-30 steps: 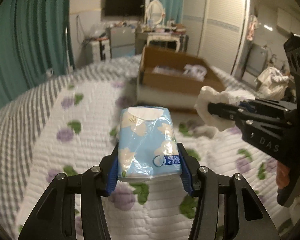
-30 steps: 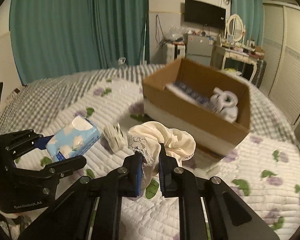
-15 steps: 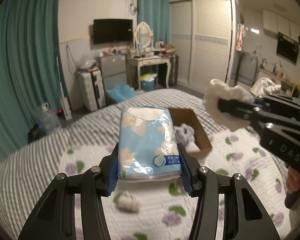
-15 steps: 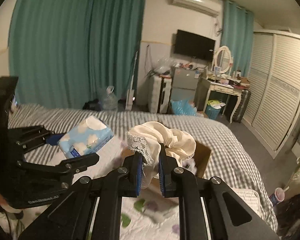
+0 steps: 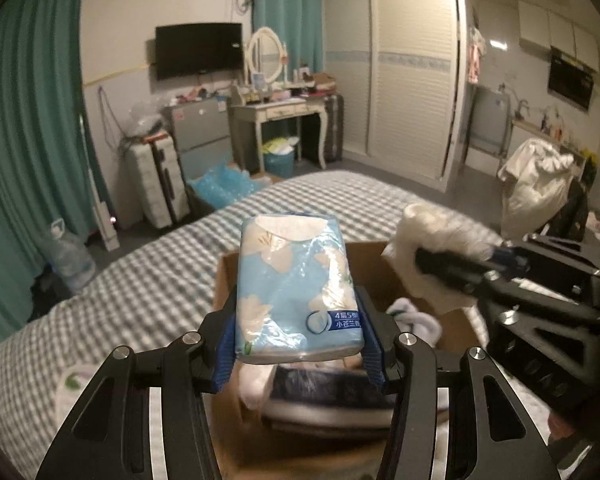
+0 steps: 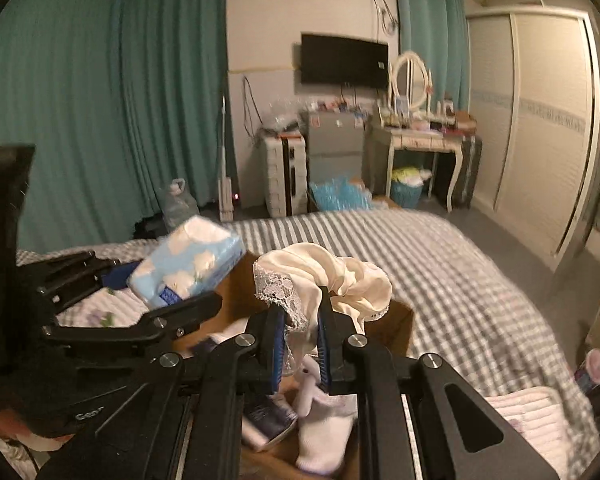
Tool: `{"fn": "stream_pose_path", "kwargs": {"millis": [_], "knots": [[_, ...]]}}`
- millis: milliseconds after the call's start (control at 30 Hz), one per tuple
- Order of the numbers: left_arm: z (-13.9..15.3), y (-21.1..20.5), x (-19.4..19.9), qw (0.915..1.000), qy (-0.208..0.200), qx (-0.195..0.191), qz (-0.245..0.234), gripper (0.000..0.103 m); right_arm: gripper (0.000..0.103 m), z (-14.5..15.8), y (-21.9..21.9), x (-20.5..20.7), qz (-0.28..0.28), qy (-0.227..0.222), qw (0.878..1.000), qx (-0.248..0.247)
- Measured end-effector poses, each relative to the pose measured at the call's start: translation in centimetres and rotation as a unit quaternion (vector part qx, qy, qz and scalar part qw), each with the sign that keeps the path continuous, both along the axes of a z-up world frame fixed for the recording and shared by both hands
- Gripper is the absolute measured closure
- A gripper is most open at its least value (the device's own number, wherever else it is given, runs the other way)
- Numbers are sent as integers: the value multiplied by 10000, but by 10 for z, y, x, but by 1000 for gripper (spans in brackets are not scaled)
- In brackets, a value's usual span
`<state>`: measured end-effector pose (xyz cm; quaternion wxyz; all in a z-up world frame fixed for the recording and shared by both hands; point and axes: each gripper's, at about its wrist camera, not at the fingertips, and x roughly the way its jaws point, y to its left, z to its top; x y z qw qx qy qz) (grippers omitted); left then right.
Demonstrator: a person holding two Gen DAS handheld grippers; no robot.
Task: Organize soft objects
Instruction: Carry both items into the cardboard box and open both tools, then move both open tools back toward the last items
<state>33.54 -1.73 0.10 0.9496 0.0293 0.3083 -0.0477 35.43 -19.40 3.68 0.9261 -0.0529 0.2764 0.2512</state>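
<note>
My left gripper (image 5: 300, 336) is shut on a blue floral tissue pack (image 5: 296, 284) and holds it above the open cardboard box (image 5: 228, 276). The pack also shows in the right wrist view (image 6: 188, 264). My right gripper (image 6: 300, 344) is shut on a cream lace-trimmed cloth (image 6: 324, 276), also held over the box (image 6: 400, 324). The cloth appears in the left wrist view (image 5: 432, 252) at the right. Inside the box lie a white sock (image 6: 324, 428) and a dark packet (image 6: 268, 416).
The box sits on a bed with a grey checked cover (image 5: 140, 280). Beyond the bed are teal curtains (image 6: 100, 120), a wall TV (image 5: 198, 56), a dressing table (image 5: 276, 112) and a white wardrobe (image 5: 404, 92).
Both grippers have risen and moved forward over the cardboard box, each still holding its item. The box now lies directly beneath them instead of ahead.
</note>
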Motion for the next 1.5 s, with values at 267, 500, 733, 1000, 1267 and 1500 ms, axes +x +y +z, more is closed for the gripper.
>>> {"fn": "stream_pose_path", "kwargs": {"millis": [267,500,733,1000,1267,1500], "knots": [[-32,-4,13,9986,272,310,319,50,89,-42,1,35,-254,335,9990,-155],[10,3,-23,9986,-64,188,490,16,45,-8,-13,17,-463,163,9986,-182],[104,2,-101,9954,-727,229,577,15,38,86,-32,-54,-543,-305,9980,-140],[171,1,-205,9912,-1232,288,396,9,5,179,-34,-175,-540,-843,9947,-214],[129,14,-248,9922,-1120,220,509,9,0,152,-38,-237,-214,-490,9986,47],[37,37,-236,9956,-473,57,808,9,0,44,-21,-224,-148,-79,9993,-335]]}}
